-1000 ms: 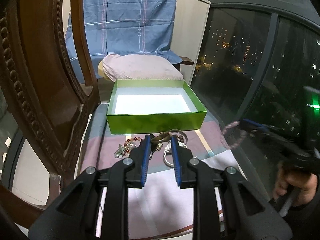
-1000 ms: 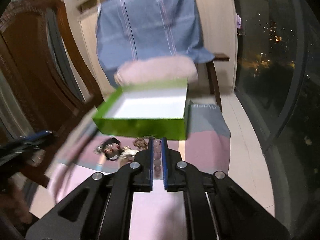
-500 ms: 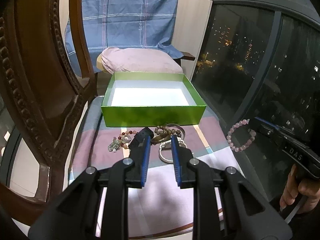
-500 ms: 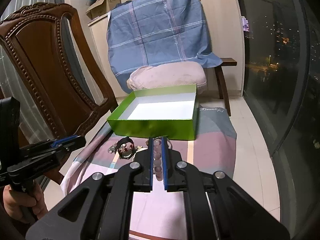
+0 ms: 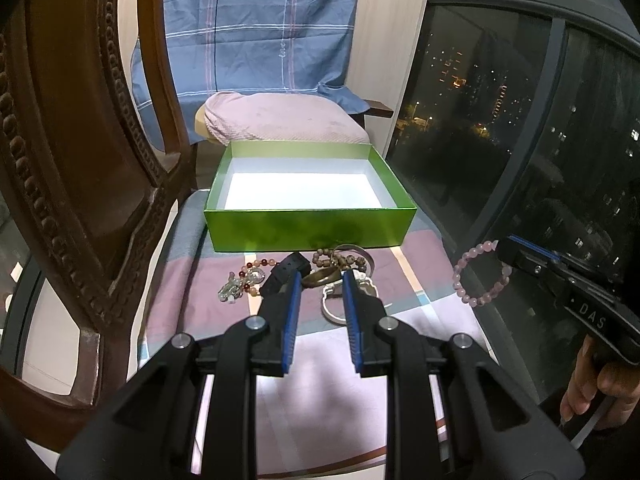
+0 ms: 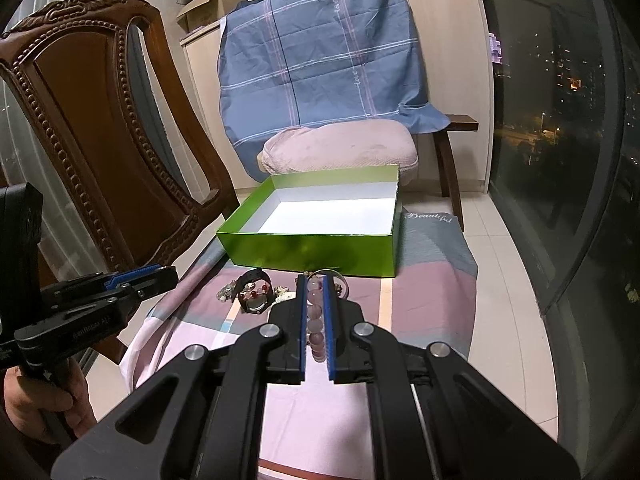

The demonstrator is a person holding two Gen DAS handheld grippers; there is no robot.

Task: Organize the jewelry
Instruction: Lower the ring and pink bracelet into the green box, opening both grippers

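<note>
An open green box [image 5: 308,228] with a white floor stands on a striped cloth [image 5: 320,360]; it also shows in the right wrist view [image 6: 312,244]. A pile of jewelry [image 5: 336,268] lies in front of it: bead strings, a black watch [image 5: 286,274], metal bangles. My left gripper [image 5: 319,280] is open and empty just above the pile. My right gripper [image 6: 313,284] is shut on a pink bead bracelet [image 6: 314,320], held in the air right of the cloth; the bracelet hangs from it in the left wrist view [image 5: 480,276].
A carved wooden chair back [image 5: 80,160] stands close on the left. A pink cushion [image 5: 280,120] and a blue checked cloth [image 5: 248,32] lie behind the box. A dark window [image 5: 520,120] runs along the right. The left gripper shows at the right wrist view's left edge [image 6: 120,284].
The right gripper with the pink bracelet has steadied and moved a little toward the box. The left gripper has drawn back slightly from the pile and stays open.
</note>
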